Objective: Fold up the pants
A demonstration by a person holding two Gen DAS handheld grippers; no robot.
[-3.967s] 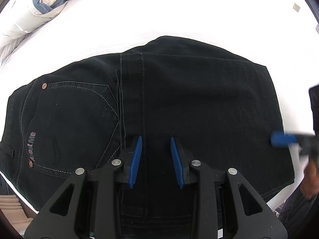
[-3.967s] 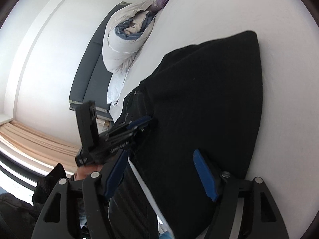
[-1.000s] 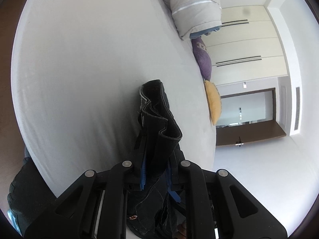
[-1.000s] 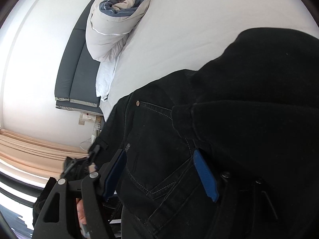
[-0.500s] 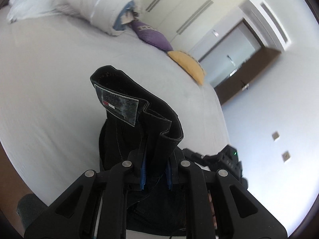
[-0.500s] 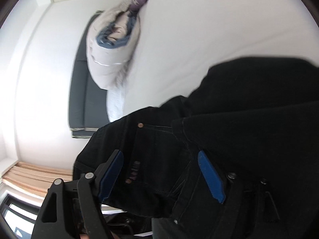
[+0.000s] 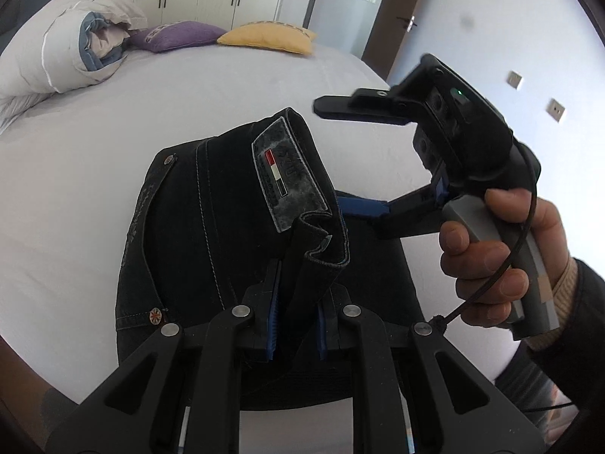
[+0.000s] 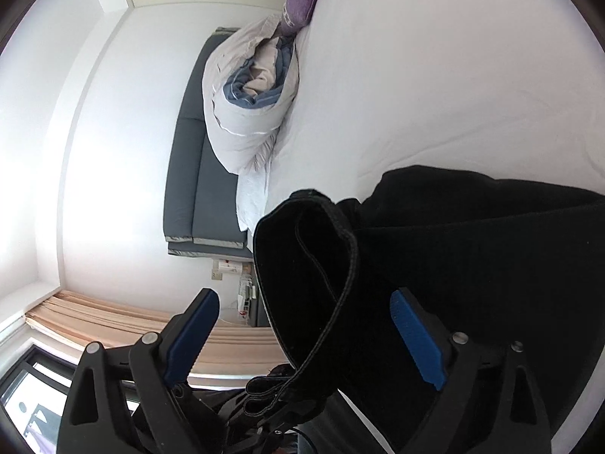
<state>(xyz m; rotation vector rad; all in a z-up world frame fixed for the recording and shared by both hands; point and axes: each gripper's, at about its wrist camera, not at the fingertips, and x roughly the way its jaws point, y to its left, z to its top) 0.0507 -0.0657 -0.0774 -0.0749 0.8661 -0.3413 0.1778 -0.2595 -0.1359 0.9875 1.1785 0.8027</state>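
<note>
Centre frame, the left gripper (image 7: 295,321) is clamped on the bunched waistband of black denim pants (image 7: 211,219), lifted above the white bed (image 7: 75,159). At right, the right gripper (image 8: 302,336) is opening wide, denim between unpressed pads. The one-sided hold may let folds slump. Earlier the pants lay flat.

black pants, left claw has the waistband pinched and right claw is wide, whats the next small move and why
Probably lower the left claw to lay the raised waistband flat. It is shut on the black pants, whose patch end stands up off the bed. The right claw is opening, pads off the cloth, so it holds nothing.
</note>
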